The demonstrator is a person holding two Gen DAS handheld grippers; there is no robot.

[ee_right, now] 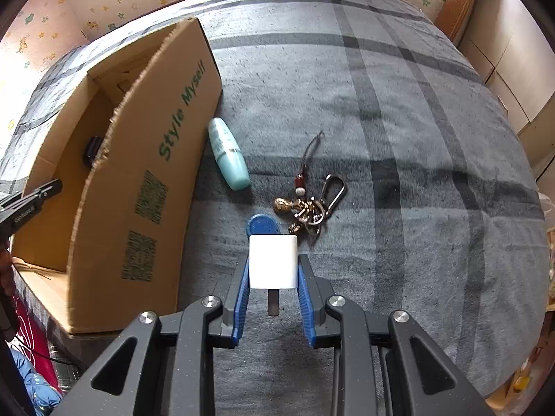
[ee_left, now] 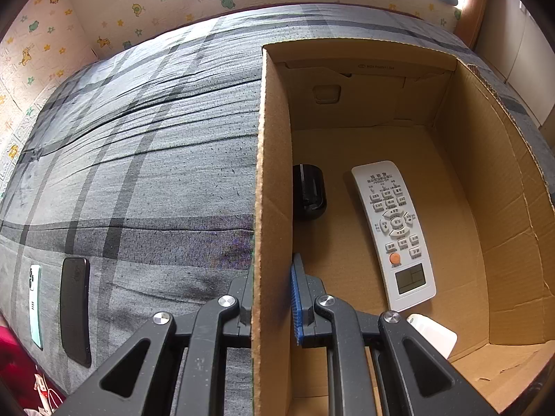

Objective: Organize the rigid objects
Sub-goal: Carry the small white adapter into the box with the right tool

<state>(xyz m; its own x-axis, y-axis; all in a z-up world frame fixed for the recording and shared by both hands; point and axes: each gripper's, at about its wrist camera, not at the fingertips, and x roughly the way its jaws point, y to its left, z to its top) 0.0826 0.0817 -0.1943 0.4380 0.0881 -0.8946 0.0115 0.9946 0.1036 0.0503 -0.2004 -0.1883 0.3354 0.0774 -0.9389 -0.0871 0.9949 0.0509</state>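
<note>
A cardboard box (ee_left: 274, 159) stands on the grey plaid bed. My left gripper (ee_left: 272, 298) is shut on the box's left wall, one finger outside and one inside. Inside lie a white remote (ee_left: 393, 232), a small black object (ee_left: 308, 192) and a white object (ee_left: 433, 336) at the near corner. My right gripper (ee_right: 273, 270) is shut on a white charger block (ee_right: 273, 261), held above the bed right of the box (ee_right: 138, 187). A teal bottle (ee_right: 229, 154), a key bunch (ee_right: 312, 208) and a blue tag (ee_right: 262, 224) lie ahead of it.
Two phones, one black (ee_left: 74, 308) and one mint (ee_left: 34, 305), lie on the bed left of the box. A papered wall (ee_left: 34, 52) runs behind the bed. Cupboards (ee_right: 513, 62) stand on the right.
</note>
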